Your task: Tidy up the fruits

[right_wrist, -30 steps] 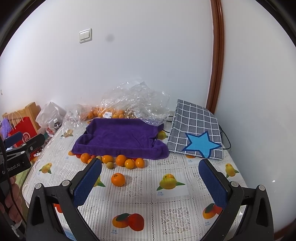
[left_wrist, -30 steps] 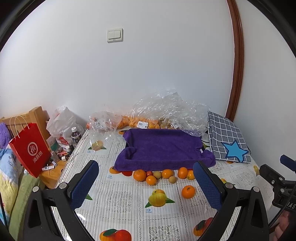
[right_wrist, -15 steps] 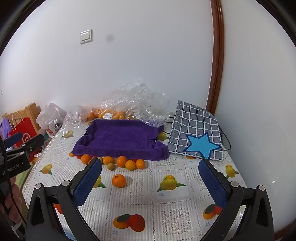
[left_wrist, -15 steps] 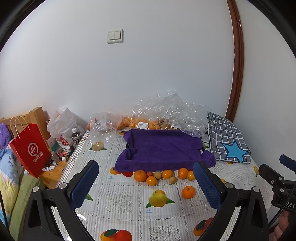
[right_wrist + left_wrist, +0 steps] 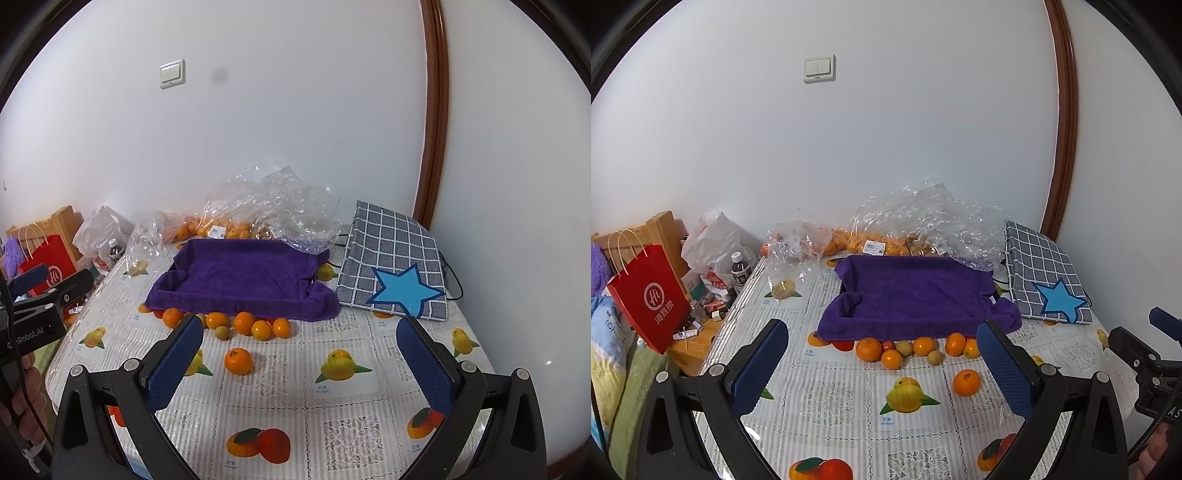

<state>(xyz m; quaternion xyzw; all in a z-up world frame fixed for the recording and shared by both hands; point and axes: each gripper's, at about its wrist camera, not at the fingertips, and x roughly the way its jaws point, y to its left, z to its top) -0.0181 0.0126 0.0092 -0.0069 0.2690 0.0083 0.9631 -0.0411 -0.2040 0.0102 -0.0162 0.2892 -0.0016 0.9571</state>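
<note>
A purple towel-lined tray (image 5: pixel 916 295) (image 5: pixel 243 277) lies on the fruit-print tablecloth. Along its near edge sits a row of several oranges (image 5: pixel 868 349) (image 5: pixel 243 322) and small brownish fruits (image 5: pixel 934 357). One orange (image 5: pixel 966 382) (image 5: pixel 238 360) lies apart, nearer to me. My left gripper (image 5: pixel 882 365) hovers open above the table in front of the row, holding nothing. My right gripper (image 5: pixel 301 360) is also open and empty, with the lone orange just inside its left finger (image 5: pixel 173 363).
Crumpled clear plastic bags (image 5: pixel 923 218) with more oranges (image 5: pixel 846 242) lie behind the tray by the wall. A checked grey pouch with a blue star (image 5: pixel 395 273) sits right of the tray. A red paper bag (image 5: pixel 646 299), bottle and clutter stand off the table's left edge.
Both grippers have drifted slightly; the views shifted a little toward the tray. Nothing was picked up or moved.
</note>
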